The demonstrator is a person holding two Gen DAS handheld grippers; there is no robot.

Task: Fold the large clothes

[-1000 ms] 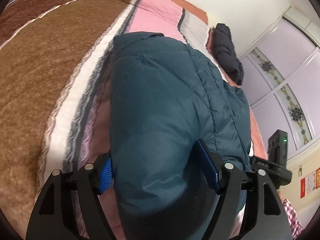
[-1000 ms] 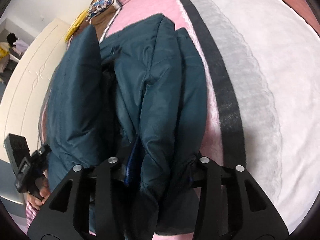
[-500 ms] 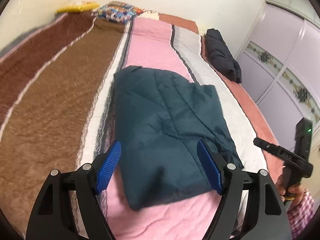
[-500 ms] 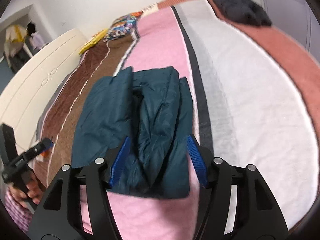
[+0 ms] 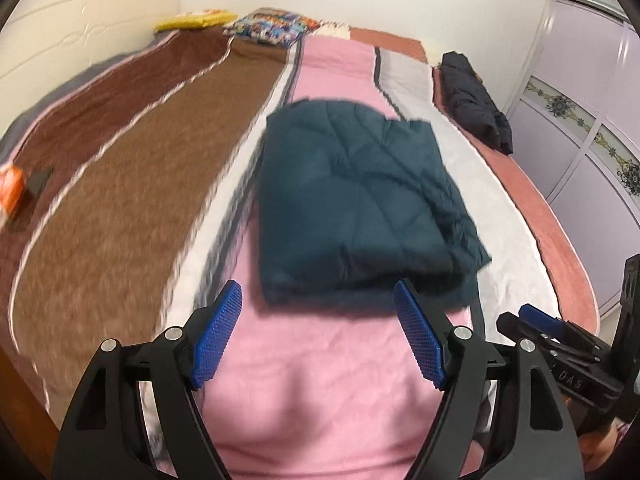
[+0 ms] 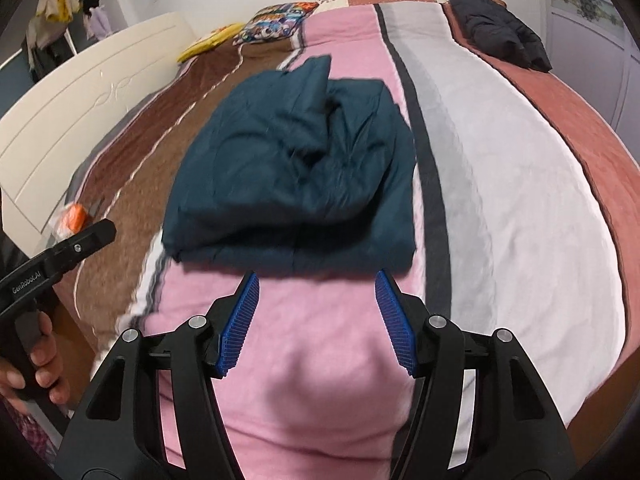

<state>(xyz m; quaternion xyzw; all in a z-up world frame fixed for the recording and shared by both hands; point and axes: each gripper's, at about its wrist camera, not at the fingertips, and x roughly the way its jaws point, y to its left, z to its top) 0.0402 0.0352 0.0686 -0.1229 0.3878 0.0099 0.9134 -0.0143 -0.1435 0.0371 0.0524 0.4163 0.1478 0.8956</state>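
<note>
1. Left wrist view: the left tongs [image 5: 318, 334] have their blue ribbed pads wide apart and hold nothing. They hover above the pink stripe of the striped fleece bed cover [image 5: 320, 380].
2. The dark teal quilted jacket [image 5: 356, 208] lies folded into a thick, roughly square bundle on the bed, just beyond the tips of the tongs and not touching them. It rests mostly on the pink stripe, with its right edge on the white stripe.
3. A black puffy garment [image 5: 474, 102] lies well apart, far on the right side of the bed. A colourful patterned pillow [image 5: 272, 30] and a yellow cushion [image 5: 196, 22] are at the far end, near the cream headboard [image 5: 80, 28].
4. The right tongs [image 5: 560, 344] show at the lower right edge; this view does not tell their state.
5. Right wrist view: the right tongs [image 6: 316, 322] are also spread apart and empty, over the pink stripe.
6. The teal jacket [image 6: 296, 172] lies just ahead of them, folded, with one pointed flap standing up at its far edge.
7. The left tongs [image 6: 64, 252] appear at the left edge, near a small orange packet [image 6: 74, 216] on the brown stripe.
</note>
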